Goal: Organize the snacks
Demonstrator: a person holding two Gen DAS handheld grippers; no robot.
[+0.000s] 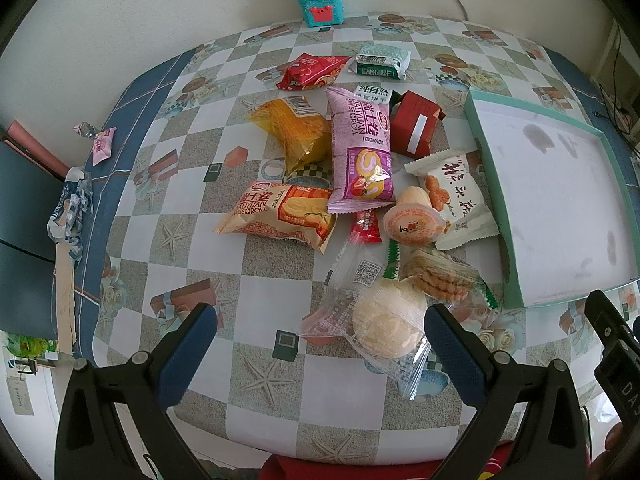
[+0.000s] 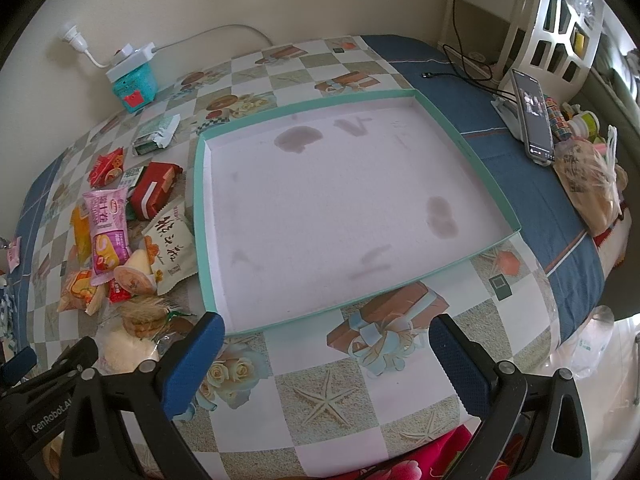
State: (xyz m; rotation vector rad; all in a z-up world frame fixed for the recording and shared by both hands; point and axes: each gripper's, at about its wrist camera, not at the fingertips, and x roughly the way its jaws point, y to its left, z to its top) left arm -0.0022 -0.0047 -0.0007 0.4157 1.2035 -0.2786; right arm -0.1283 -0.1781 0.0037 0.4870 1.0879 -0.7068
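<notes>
A pile of wrapped snacks lies on the checkered table: a pink Swiss roll pack point(image 1: 360, 152), an orange Swiss roll pack point(image 1: 276, 216), a yellow bag point(image 1: 296, 132), a red box point(image 1: 414, 124), a white cracker pack point(image 1: 460, 196), a jelly cup point(image 1: 414, 224), biscuits point(image 1: 440, 278) and a clear-wrapped white cake point(image 1: 384, 320). A shallow teal-rimmed tray point(image 2: 200, 216) with nothing in it sits to their right. My left gripper point(image 1: 320, 332) is open above the near table edge, the white cake just ahead between its fingers. My right gripper point(image 2: 328, 340) is open and empty before the tray's near rim.
A teal tin point(image 1: 320, 2) with a white power strip on it stands at the far wall. A pink candy point(image 1: 102, 144) lies on the blue cloth at left. A phone on a stand point(image 2: 534, 116), cables and a bagged item point(image 2: 588, 184) sit right of the tray.
</notes>
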